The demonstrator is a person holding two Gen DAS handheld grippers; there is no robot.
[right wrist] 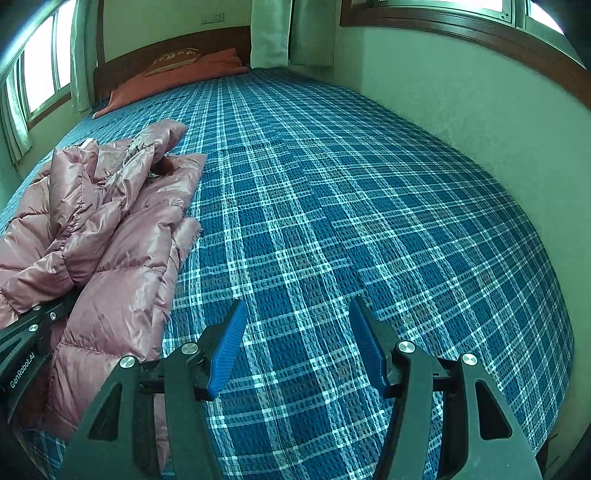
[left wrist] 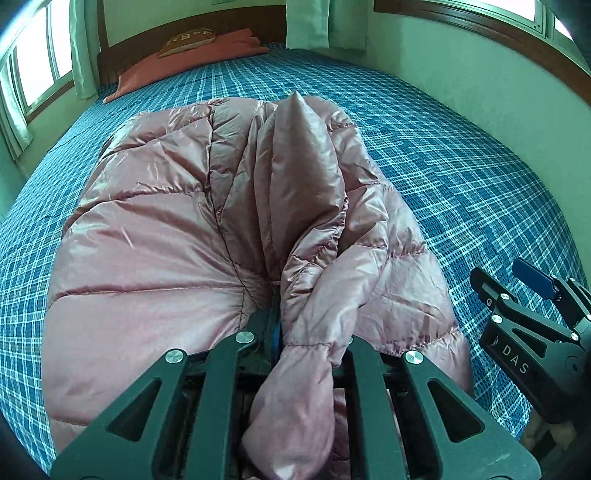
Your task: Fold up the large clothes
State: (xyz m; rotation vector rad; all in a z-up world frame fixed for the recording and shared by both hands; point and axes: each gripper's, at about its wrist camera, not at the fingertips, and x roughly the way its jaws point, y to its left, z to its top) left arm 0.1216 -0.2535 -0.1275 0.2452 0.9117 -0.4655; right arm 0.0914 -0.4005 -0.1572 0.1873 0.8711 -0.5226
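A shiny pink puffer jacket (left wrist: 166, 229) lies on the blue plaid bed (left wrist: 443, 147). My left gripper (left wrist: 291, 343) is shut on the cuff of a sleeve (left wrist: 314, 280) that is drawn across the jacket's body toward me. The cuff bulges out between the fingers. In the right wrist view the jacket (right wrist: 110, 229) lies at the left. My right gripper (right wrist: 297, 325) is open and empty above bare bedspread, to the right of the jacket. It also shows in the left wrist view (left wrist: 524, 291) at the right edge.
An orange pillow (left wrist: 184, 55) and a wooden headboard (left wrist: 192, 26) are at the far end of the bed. A pale wall (right wrist: 480, 110) runs along the bed's right side. Windows with curtains (left wrist: 22, 74) are at the left.
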